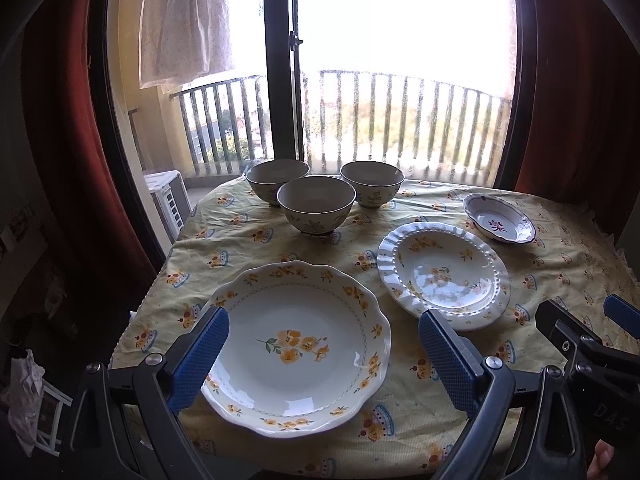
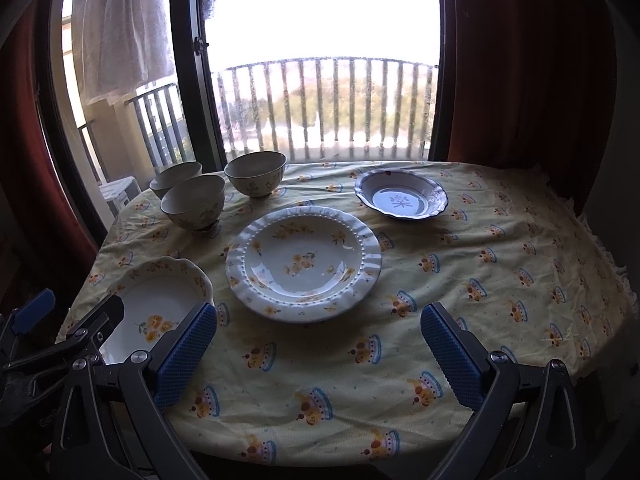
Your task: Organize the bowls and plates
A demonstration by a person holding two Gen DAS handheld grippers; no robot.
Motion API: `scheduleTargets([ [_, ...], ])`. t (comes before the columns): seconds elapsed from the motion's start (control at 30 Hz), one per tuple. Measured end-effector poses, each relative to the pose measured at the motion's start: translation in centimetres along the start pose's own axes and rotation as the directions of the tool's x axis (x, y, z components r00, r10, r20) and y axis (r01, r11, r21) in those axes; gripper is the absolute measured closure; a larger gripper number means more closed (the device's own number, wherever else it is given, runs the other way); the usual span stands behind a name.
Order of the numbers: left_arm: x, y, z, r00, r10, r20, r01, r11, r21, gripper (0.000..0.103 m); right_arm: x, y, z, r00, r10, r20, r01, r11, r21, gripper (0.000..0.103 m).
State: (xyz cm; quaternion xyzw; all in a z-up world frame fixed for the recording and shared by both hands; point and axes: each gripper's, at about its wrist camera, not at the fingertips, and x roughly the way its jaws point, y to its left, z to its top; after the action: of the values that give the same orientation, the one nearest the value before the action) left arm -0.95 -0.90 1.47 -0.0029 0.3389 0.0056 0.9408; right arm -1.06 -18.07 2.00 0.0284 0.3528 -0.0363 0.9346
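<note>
A scalloped plate with yellow flowers (image 1: 298, 350) is lying at the near left of the tabletop (image 2: 500, 280), which is wearing a pale yellow printed cloth. Just beside it to the right, a ribbed white plate with a beaded ring (image 2: 303, 263) is sitting near the middle, and a smaller blue-rimmed dish (image 2: 401, 197) is resting apart from it toward the far right. Three floral bowls are clustering at the far left by the window: the front bowl (image 1: 317, 205), the back left bowl (image 1: 276, 179) and the back right bowl (image 1: 372, 183). The left tongs (image 1: 324, 354) are hovering spread wide over the scalloped plate, gripping nothing. The right tongs (image 2: 318, 354) are hanging spread apart over bare cloth, empty too.
</note>
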Motion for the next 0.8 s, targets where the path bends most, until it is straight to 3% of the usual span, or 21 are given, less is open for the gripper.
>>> scheduleTargets([
  [0.8, 0.11, -0.44, -0.01, 1.000, 0.003, 0.000, -0.003, 1.000, 0.006, 0.007, 0.23, -0.07, -0.28, 1.000, -0.006, 0.002, 0.006, 1.000, 0.005, 0.000],
])
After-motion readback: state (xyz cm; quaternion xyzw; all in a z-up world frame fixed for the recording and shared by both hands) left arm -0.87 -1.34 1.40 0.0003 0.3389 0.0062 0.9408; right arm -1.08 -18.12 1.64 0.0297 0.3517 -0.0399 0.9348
